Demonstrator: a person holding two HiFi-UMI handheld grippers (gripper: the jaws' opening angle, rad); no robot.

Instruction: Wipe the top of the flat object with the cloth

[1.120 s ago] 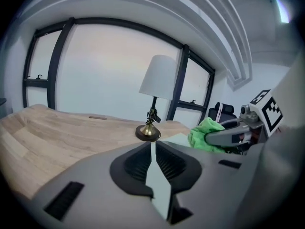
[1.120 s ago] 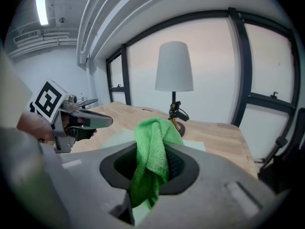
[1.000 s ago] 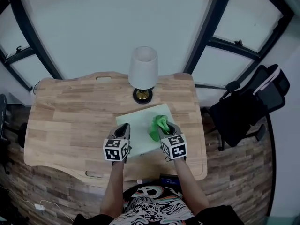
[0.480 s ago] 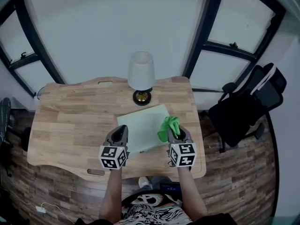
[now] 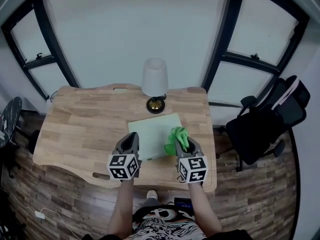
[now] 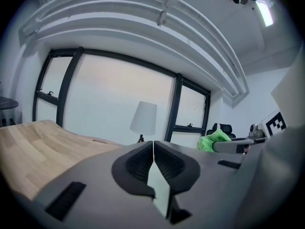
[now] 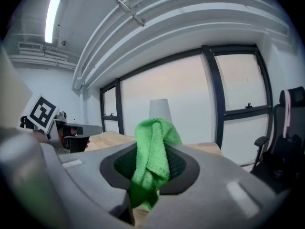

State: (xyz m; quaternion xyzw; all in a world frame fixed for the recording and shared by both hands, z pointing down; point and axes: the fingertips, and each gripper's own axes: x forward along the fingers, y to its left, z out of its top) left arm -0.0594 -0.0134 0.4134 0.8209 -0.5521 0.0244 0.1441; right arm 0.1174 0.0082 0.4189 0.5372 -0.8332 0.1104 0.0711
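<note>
**Head view**
- Wooden worktop (image 5: 80, 129), seen from above.
- Flat object (image 5: 152, 131): a pale green sheet lying flat on the worktop, just in front of the lamp (image 5: 154, 79).
- Left gripper (image 5: 131, 138): over the sheet's near left corner.
- Right gripper (image 5: 186, 143): at the sheet's near right edge.
- Green cloth (image 5: 176, 138): bunched at the right gripper's fingers, partly over the sheet's right side.
- Black chair (image 5: 265, 124): on the floor to the right, clear of the worktop.
- This view alone gives the sheet's full outline. It does not show how the fingers stand.

**Left gripper view**
- Fingers closed, with the tips meeting and nothing gripped.
- A pale green sliver shows through the slot behind the tips.
- The lamp stands straight ahead.
- The right gripper and its cloth show at the right edge.
- The sheet's surface is otherwise hidden by the gripper body.

**Right gripper view**
- Fingers clamped on the cloth, which stands up in a fold above them and hangs in a tail below.
- The lamp shade rises behind the cloth.
- The left gripper's marker cube (image 7: 40, 111) appears at the far left.
- The sheet is not visible in this view.
</note>
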